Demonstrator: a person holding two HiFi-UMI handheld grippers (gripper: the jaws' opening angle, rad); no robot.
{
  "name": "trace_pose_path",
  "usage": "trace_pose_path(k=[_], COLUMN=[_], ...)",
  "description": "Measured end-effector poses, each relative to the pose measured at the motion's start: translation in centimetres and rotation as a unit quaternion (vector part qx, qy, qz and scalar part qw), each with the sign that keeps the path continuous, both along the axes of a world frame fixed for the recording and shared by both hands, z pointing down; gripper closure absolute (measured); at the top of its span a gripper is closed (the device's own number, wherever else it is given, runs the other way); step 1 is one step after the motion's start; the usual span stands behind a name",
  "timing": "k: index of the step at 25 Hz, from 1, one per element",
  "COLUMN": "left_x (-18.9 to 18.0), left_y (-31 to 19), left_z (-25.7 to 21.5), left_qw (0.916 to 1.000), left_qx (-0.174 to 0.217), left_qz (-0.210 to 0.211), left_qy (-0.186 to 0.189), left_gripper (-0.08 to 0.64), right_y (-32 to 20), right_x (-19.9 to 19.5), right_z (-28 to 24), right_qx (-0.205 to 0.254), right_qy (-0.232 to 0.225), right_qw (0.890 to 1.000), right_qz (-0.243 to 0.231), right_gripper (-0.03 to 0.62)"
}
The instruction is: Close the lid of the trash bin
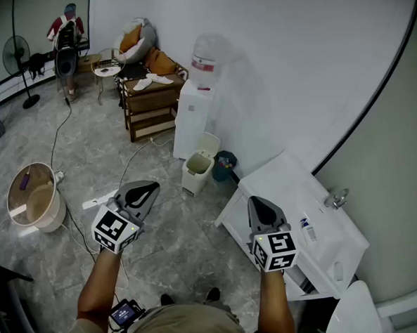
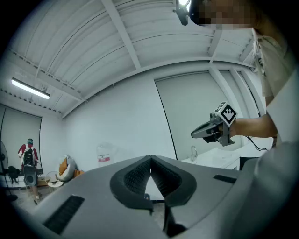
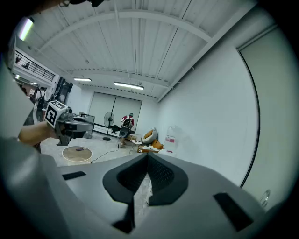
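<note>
Head view: two bare forearms (image 1: 103, 281) reach forward from the 6 o'clock edge. The left hand-held gripper (image 1: 149, 190) points toward 1 o'clock and the right hand-held gripper (image 1: 256, 204) toward 11 o'clock, and the two are held well apart. In each gripper view the jaws meet at their tips, with nothing between them.

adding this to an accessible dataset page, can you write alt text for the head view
A person holds the left gripper and right gripper, both shut and empty, over a grey floor. Ahead, a small white trash bin stands with its lid up beside a water dispenser against the wall, a white sink cabinet at right.
</note>
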State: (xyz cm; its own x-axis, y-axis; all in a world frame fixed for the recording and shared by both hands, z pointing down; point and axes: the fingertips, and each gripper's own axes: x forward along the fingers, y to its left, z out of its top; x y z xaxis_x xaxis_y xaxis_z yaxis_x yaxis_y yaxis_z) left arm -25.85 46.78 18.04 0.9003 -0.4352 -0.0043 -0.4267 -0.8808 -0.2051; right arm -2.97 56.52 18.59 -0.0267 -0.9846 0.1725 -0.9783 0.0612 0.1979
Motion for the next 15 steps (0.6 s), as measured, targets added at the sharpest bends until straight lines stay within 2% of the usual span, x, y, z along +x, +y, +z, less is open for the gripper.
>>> trace_pose_path(k=[15], left_x=[-2.0], left_y=[-2.0], left_z=[0.9], left_qw=[0.9999], left_qx=[-0.01], left_qz=[-0.006], left_qy=[0.0], left_gripper=[0.545], right_y=[-2.6], right_x=[-1.5], right_z=[0.7], right_qx=[-0.008], right_qy=[-0.005], right_qw=[1.0], right_qz=[-0.008], right_gripper=[0.569])
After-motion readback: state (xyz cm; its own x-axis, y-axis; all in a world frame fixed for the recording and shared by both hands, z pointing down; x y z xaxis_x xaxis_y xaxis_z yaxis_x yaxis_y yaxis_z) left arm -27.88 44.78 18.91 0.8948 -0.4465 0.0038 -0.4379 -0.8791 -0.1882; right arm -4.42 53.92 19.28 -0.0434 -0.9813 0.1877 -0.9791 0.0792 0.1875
